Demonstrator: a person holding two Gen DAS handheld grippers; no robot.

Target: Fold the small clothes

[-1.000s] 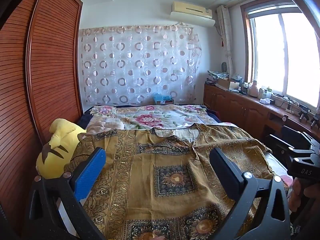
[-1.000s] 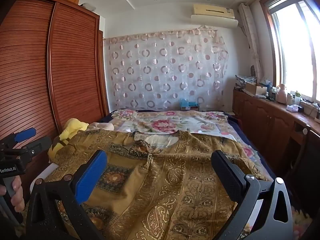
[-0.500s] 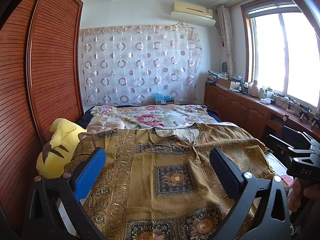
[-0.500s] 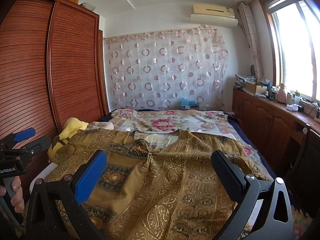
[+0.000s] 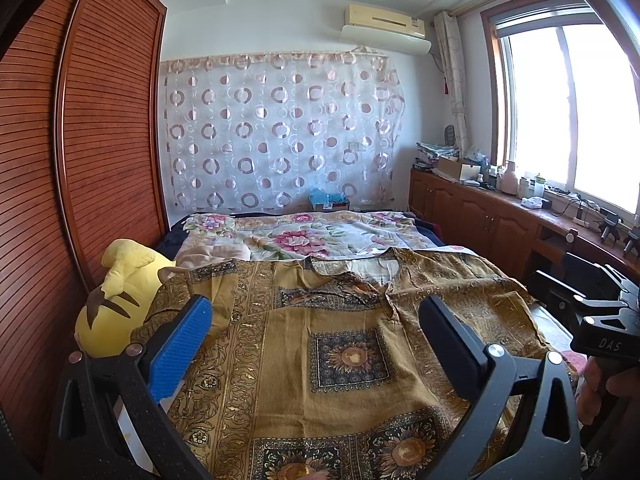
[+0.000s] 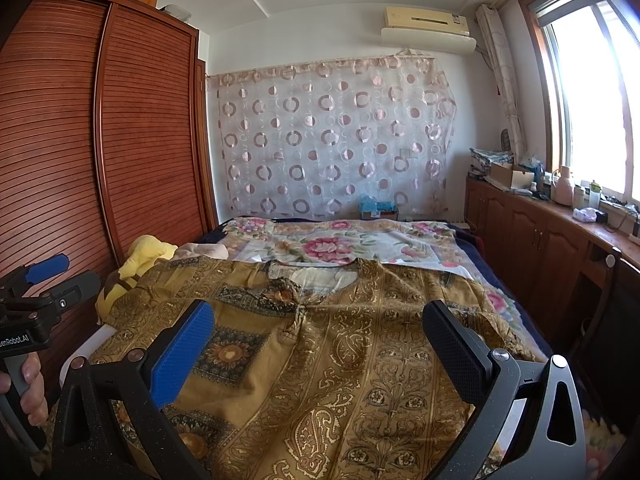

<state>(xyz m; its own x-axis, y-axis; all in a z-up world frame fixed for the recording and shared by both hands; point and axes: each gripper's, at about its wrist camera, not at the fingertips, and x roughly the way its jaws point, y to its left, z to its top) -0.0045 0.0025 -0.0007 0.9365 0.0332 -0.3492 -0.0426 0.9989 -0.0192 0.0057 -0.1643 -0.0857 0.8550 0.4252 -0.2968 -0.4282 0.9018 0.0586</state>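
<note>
Both the left gripper (image 5: 316, 344) and right gripper (image 6: 320, 344) hovered with jaws wide and empty, seemingly above the golden shirt (image 5: 320, 344) spread on the bed (image 5: 320, 236).

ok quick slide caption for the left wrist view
Open left gripper above a gold patterned shirt spread flat on the bed.

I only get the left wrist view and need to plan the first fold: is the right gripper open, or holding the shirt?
Observer: Open. The right gripper has its pads wide apart above the shirt, with nothing between them.
Operator: And where does my left gripper sit, seen from that side?
Observer: The left gripper is off the shirt's left edge, near the wardrobe, with a hand on its grip.
</note>
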